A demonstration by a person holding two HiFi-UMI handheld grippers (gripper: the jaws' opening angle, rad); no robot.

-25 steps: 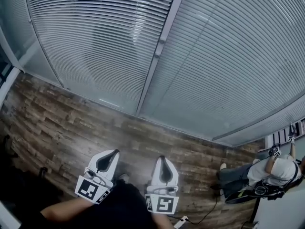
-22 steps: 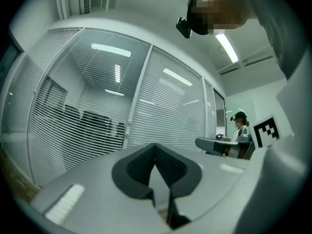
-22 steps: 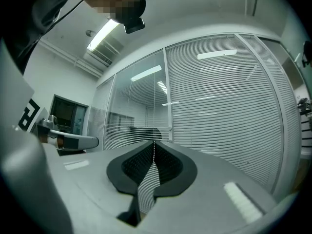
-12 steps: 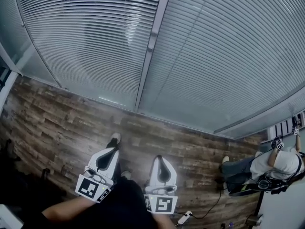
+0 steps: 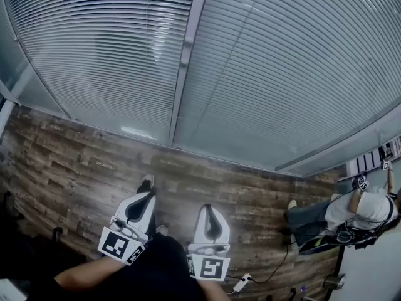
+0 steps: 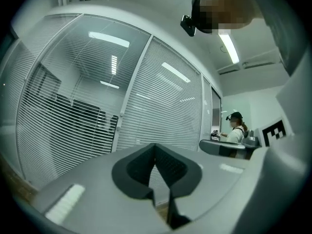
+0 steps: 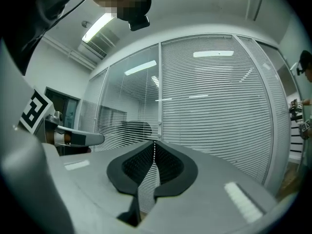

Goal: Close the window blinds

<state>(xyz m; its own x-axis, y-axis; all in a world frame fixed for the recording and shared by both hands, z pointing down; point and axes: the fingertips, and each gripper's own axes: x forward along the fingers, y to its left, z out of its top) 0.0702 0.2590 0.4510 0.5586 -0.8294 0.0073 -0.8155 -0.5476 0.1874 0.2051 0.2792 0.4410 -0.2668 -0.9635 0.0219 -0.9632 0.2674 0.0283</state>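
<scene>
Far left of the head view is wood-look floor (image 5: 69, 162), with the window blinds (image 5: 106, 49) filling the whole top of the frame. They hang behind glass, well ahead of both grippers, and nothing touches them. The panel left of the upright frame post (image 5: 183, 49) has dark shapes showing through its slats. The panel to the right looks more solid. Low centre-left, the left gripper (image 5: 146, 196) has its claw pressed together on nothing. Just right of it, the right gripper (image 5: 210, 211) is the same, tips meeting and empty. At the far lower right, another person (image 5: 366, 209) is by the wall.
</scene>
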